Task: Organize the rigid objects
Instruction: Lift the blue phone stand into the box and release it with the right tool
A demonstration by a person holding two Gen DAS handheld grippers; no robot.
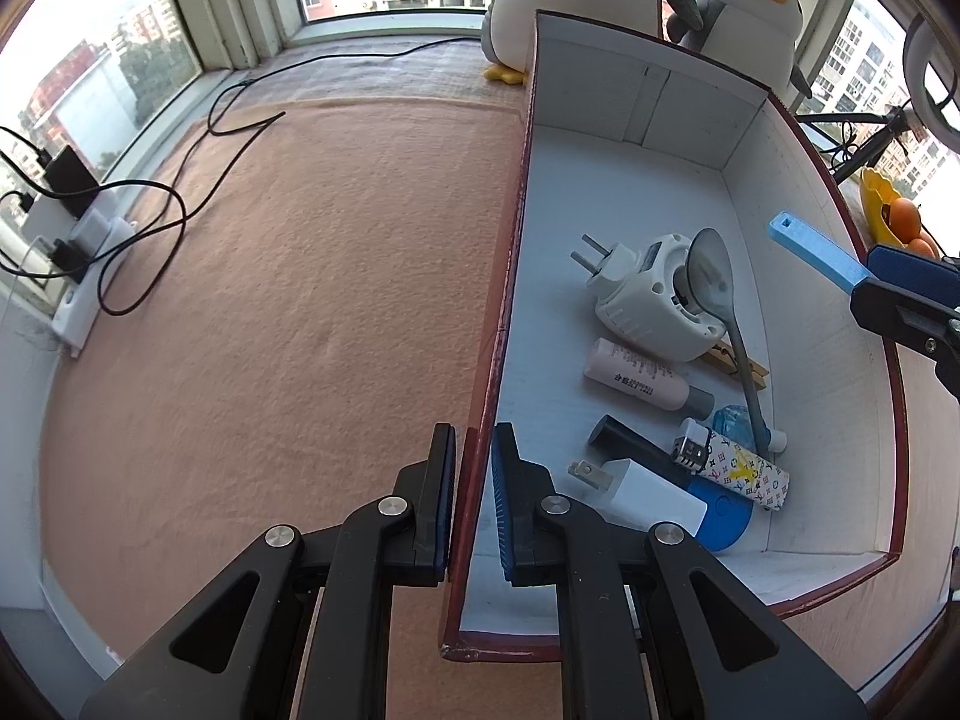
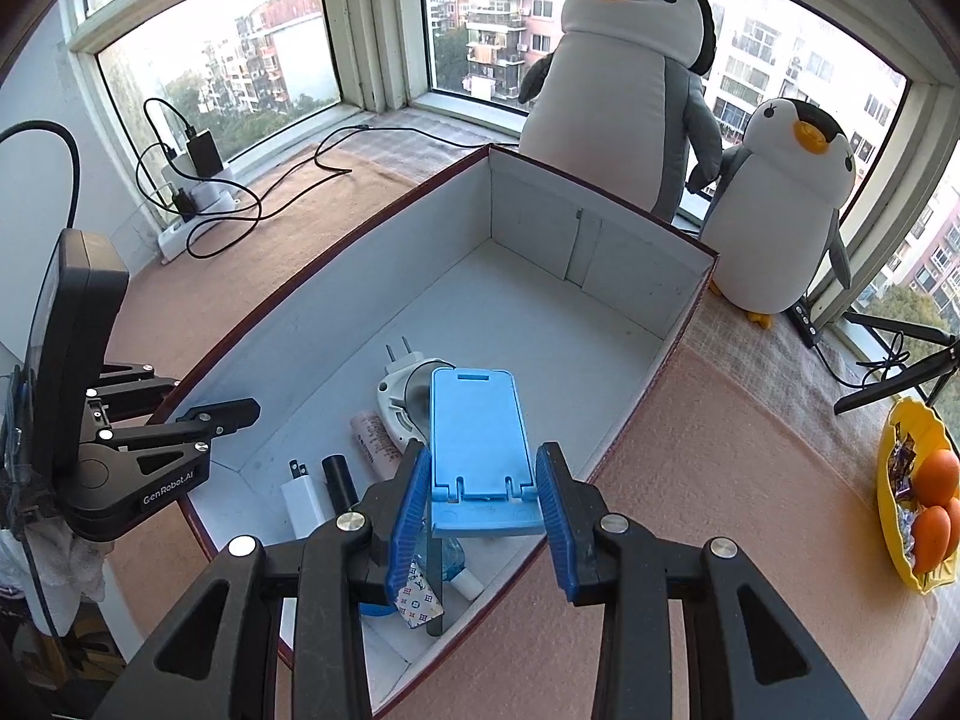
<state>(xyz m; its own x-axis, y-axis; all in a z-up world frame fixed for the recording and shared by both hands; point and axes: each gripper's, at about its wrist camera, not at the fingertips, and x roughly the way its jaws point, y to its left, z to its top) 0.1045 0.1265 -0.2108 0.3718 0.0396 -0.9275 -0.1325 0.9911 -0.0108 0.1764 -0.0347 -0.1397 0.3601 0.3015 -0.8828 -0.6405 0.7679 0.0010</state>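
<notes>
A red box with a white inside (image 1: 744, 120) (image 2: 540, 228) stands on the pink mat. My left gripper (image 1: 474, 468) is shut on the box's left wall (image 1: 489, 360); it also shows in the right wrist view (image 2: 198, 414). My right gripper (image 2: 483, 486) is shut on a light blue phone stand (image 2: 477, 438) and holds it above the box; the stand shows in the left wrist view (image 1: 816, 258). In the box lie a white plug-in device (image 1: 654, 294), a spoon (image 1: 720, 300), a pink tube (image 1: 636, 375), a patterned lighter (image 1: 738, 468), a white charger (image 1: 642, 495) and a black cylinder (image 1: 630, 441).
Two plush penguins (image 2: 624, 78) (image 2: 780, 204) stand behind the box by the window. A power strip with chargers and black cables (image 1: 78, 228) lies at the left. A yellow bowl with oranges (image 2: 918, 492) sits at the right, near tripod legs (image 2: 888, 384).
</notes>
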